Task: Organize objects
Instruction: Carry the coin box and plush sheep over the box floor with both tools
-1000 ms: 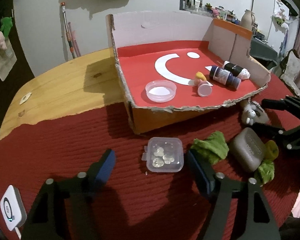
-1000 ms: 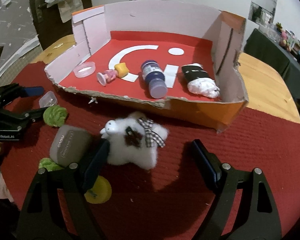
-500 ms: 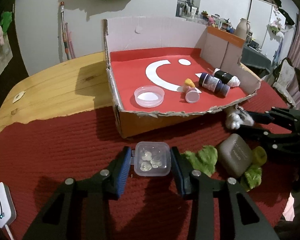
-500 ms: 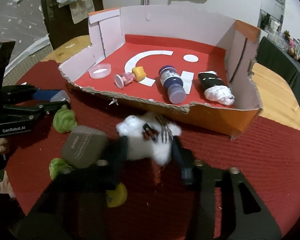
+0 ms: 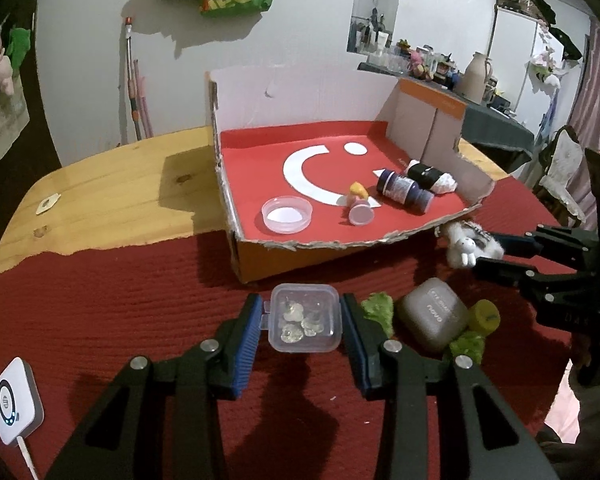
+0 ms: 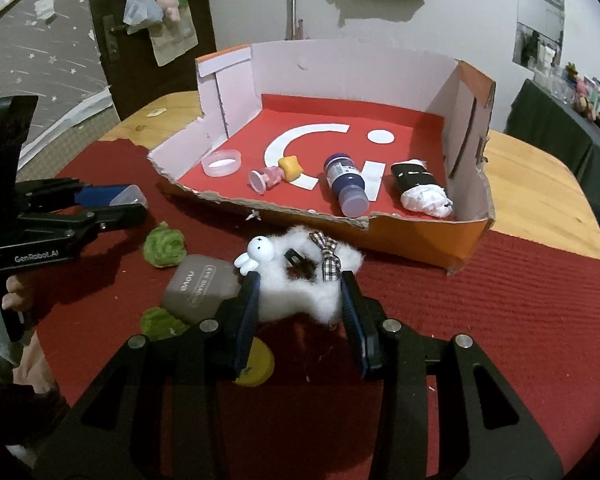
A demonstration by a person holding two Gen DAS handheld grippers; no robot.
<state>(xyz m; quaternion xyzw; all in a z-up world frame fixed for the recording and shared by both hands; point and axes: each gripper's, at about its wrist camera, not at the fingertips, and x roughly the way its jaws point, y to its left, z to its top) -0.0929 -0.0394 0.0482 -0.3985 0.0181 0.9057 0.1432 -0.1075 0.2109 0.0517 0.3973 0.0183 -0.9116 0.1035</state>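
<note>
My left gripper (image 5: 302,316) is shut on a small clear plastic box (image 5: 305,323) with shiny bits inside, held just above the red mat. My right gripper (image 6: 300,292) is shut on a fluffy white plush (image 6: 300,280) with a bunny head and checked bow, in front of the cardboard box. The plush also shows in the left wrist view (image 5: 466,242). The open cardboard box (image 6: 420,236) with a red floor holds a clear lid (image 6: 221,163), a pink and yellow toy (image 6: 274,172), a dark blue bottle (image 6: 346,188) and a black and white bundle (image 6: 420,190).
On the red mat (image 5: 100,300) lie a grey case (image 5: 432,318), green fuzzy pieces (image 5: 378,308) and a yellow cap (image 5: 485,316), right of my left gripper. A white device (image 5: 14,400) sits at the near left. Bare wooden table (image 5: 112,188) lies left of the box.
Both grippers closed from wide open: the left onto the clear plastic box, the right onto the white plush. Both have lifted slightly.
</note>
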